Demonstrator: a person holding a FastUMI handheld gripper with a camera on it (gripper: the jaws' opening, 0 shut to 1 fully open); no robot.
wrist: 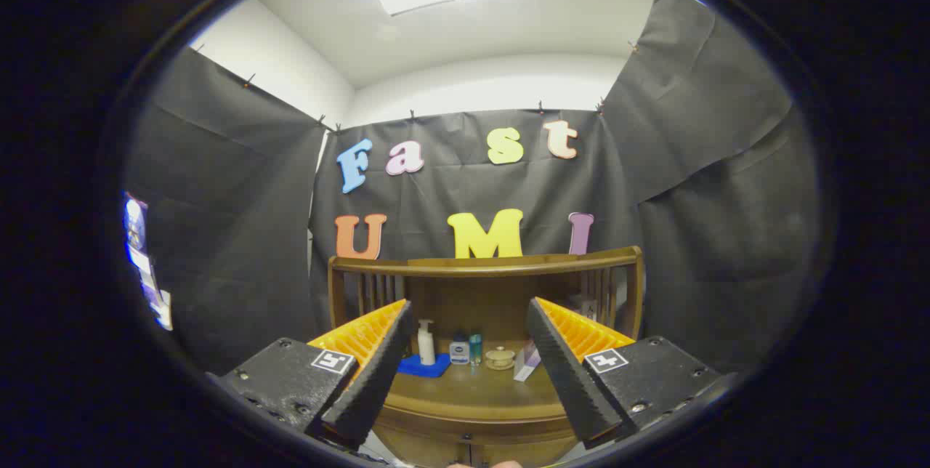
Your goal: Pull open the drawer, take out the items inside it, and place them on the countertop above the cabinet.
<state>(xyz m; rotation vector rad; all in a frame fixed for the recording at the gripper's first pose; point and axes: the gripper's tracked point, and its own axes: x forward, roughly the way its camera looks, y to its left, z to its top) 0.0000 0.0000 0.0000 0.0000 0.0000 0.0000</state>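
My gripper point(468, 312) is open, its two fingers spread wide with nothing between them, held some way off from a wooden cabinet point(479, 410). Beyond the fingers lies the cabinet's countertop point(472, 388), fenced at the back and sides by a slatted wooden rail point(483, 264). The cabinet's front, just below the countertop edge, is mostly cut off low in the view, and I cannot tell whether the drawer is open. What the drawer holds is hidden.
On the countertop stand a white pump bottle point(426, 343) on a blue mat point(425, 366), a small clear bottle point(459, 349), a teal bottle point(475, 349), a small lidded bowl point(500, 358) and a pale box point(527, 362) leaning at the right.
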